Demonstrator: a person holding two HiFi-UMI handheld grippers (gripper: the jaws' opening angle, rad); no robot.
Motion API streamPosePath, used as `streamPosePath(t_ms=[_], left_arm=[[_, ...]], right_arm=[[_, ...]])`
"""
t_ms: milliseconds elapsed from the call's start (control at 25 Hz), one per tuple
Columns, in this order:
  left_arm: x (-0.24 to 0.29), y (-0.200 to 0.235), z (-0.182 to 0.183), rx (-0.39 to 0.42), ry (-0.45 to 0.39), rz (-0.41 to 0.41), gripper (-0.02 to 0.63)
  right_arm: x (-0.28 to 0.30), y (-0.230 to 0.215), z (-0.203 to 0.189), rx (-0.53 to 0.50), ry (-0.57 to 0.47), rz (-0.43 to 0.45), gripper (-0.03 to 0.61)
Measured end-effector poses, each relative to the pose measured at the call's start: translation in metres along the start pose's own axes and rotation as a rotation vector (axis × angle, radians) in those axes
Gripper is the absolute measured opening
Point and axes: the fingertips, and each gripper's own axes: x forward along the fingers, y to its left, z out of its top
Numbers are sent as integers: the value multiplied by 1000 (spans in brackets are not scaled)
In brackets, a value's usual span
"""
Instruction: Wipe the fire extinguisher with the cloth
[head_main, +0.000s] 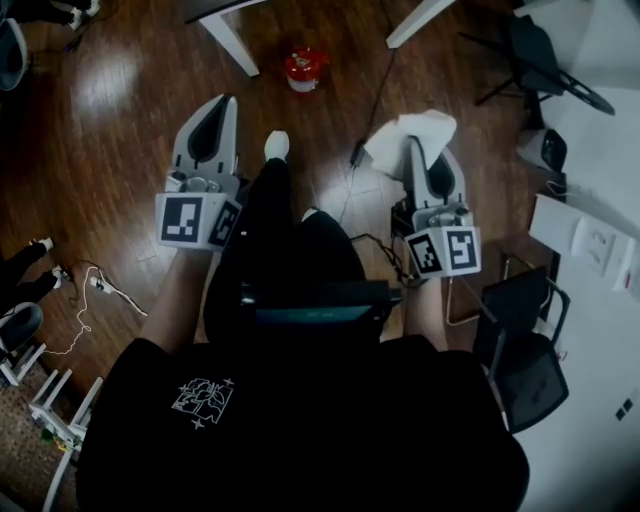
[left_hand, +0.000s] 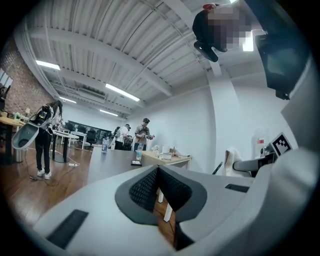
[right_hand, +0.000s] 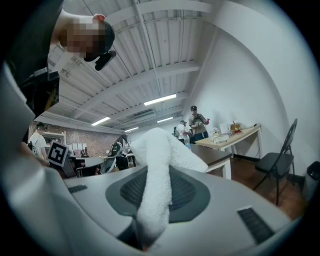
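Red fire extinguisher (head_main: 305, 68) stands upright on the floor, well ahead, between your grippers. Your right gripper (head_main: 420, 155) clamps the white cloth (head_main: 412, 128); your left gripper (head_main: 220, 110) is closed, empty.

White cloth (right_hand: 159, 170) btwn R gripper (right_hand: 150, 210) jaws

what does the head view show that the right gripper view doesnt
Only the head view: the red fire extinguisher standing on the wood floor ahead, and the person's white shoe. Only the right gripper view: people standing by a desk, a folding chair and the ceiling lights. Both: the white cloth pinched in the right gripper.
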Motion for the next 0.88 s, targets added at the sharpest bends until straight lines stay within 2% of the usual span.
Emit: streamPosePath(t_ms=[120, 200, 440, 600, 720, 880], left_arm=[[31, 30, -50, 12, -8, -27, 0], [55, 51, -99, 18, -13, -52, 0], [129, 117, -284, 33, -10, -89, 0], [164, 163, -381, 36, -45, -86, 0], [175, 188, -420, 35, -86, -76, 0], [169, 210, -443, 9, -101, -53, 0]], right_arm=[[44, -16, -49, -12, -1, 21, 118], [77, -35, -95, -18, -12, 30, 118], [165, -106, -284, -6, -10, 46, 118], [220, -133, -390, -22, -26, 101, 117], [253, -143, -437, -41, -47, 143, 117], [272, -147, -464, -63, -53, 173, 118]])
